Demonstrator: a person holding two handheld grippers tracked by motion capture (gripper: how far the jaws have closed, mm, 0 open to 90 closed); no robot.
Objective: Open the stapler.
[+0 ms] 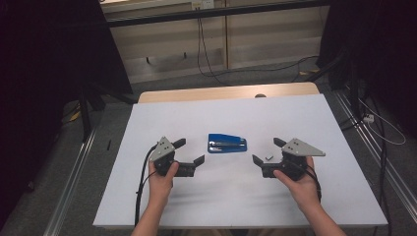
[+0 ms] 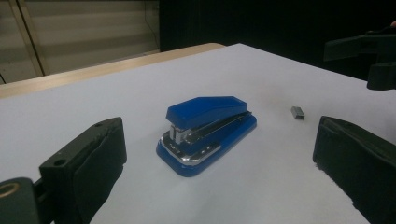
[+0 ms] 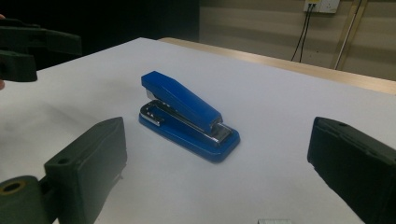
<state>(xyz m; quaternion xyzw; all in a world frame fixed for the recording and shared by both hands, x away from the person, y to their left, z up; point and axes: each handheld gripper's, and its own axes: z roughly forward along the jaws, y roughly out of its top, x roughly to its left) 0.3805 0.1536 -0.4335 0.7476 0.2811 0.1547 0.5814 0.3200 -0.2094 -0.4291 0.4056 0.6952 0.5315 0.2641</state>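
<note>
A blue stapler (image 1: 226,143) lies on the white table (image 1: 236,196) between both grippers, closed, with a chrome magazine; it also appears in the left gripper view (image 2: 205,133) and the right gripper view (image 3: 187,114). A small strip of staples (image 1: 268,157) lies on the table to its right, close to the right gripper, and shows as a small grey block (image 2: 297,112). My left gripper (image 1: 189,151) is open, left of the stapler, with nothing between its jaws. My right gripper (image 1: 266,150) is open too, right of the stapler, facing it.
The white table has a wooden strip (image 1: 226,92) along its far edge. Cables (image 1: 206,54) run over the floor behind it. Dark curtains (image 1: 49,59) hang at both sides, and metal rails (image 1: 74,172) flank the table.
</note>
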